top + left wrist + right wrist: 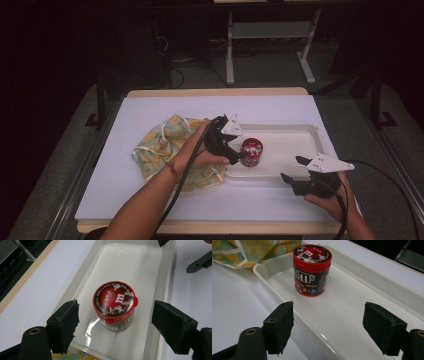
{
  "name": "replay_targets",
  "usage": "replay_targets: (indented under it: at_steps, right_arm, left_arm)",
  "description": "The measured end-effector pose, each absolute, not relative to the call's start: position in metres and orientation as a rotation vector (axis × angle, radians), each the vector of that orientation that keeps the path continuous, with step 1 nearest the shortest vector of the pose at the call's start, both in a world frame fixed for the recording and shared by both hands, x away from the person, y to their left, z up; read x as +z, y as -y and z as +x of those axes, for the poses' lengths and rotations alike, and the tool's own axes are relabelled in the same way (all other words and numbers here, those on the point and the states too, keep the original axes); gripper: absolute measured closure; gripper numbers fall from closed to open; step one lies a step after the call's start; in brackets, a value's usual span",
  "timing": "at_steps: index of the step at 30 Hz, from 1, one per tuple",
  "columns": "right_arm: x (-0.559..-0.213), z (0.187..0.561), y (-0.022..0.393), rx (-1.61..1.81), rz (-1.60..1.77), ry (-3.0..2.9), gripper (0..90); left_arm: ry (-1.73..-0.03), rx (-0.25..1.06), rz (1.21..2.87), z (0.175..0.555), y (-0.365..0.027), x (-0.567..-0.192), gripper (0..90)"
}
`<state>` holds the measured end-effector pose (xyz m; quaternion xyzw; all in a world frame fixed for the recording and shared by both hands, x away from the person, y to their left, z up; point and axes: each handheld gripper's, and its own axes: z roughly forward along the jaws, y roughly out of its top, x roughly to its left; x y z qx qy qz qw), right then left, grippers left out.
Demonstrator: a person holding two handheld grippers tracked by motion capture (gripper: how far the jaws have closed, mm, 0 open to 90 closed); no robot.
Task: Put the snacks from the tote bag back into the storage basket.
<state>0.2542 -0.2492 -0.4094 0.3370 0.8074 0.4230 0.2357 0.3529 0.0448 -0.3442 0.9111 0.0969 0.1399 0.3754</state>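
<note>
A red-lidded M&M's can (pixel 252 152) stands upright at the left end of a shallow white tray (pixel 295 134). My left gripper (pixel 239 149) hovers just left of and above the can, open. In the left gripper view the can (pixel 114 306) sits between and beyond the wide-apart jaws, touching neither. My right gripper (pixel 292 168) is open over the tray's near rim, right of the can. In the right gripper view the can (pixel 312 270) stands well ahead of the open jaws of that gripper (pixel 329 327), with nothing between them.
A yellow and teal patterned cloth bag (pixel 167 147) lies left of the tray, under my left forearm. The bag (pixel 249 250) also shows behind the tray's end. The white table cover (pixel 150 107) has bare room behind and in front of the tray.
</note>
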Motion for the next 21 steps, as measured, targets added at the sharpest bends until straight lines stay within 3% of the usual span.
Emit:
replay_targets:
  at_steps: [21]
  right_arm:
    - [-0.410,0.254,0.248,1.158,0.921,-2.218,24.1]
  left_arm:
    - [-0.250,0.404,2.322,0.345,-0.080,-0.344,21.5]
